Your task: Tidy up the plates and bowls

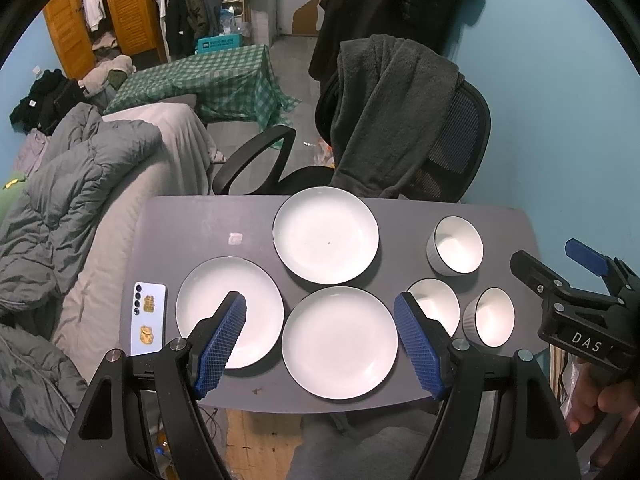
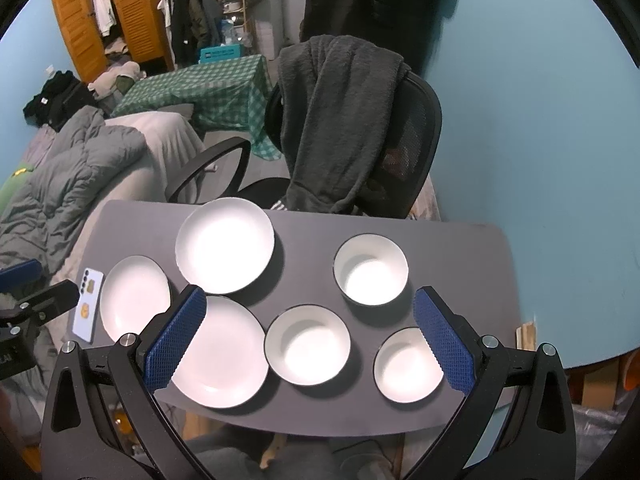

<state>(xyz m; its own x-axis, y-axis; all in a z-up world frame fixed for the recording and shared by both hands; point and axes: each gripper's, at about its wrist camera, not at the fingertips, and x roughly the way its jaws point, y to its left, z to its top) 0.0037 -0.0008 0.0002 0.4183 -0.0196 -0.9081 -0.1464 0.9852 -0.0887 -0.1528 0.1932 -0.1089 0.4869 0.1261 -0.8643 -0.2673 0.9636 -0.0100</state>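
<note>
Three plates (image 1: 340, 342), bowls (image 2: 307, 345), below open jaws

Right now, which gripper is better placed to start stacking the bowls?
Right gripper: open, its jaws frame the near middle bowl. Left gripper hangs open over the plates.

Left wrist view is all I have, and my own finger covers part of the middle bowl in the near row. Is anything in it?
Observer: No. The right wrist view shows the middle bowl whole, and it is empty.
Operator: And the right gripper? I only see it from the side.
Observer: The right gripper is wide open with nothing between its fingers. In its own view the middle bowl sits in the gap between them.
</note>
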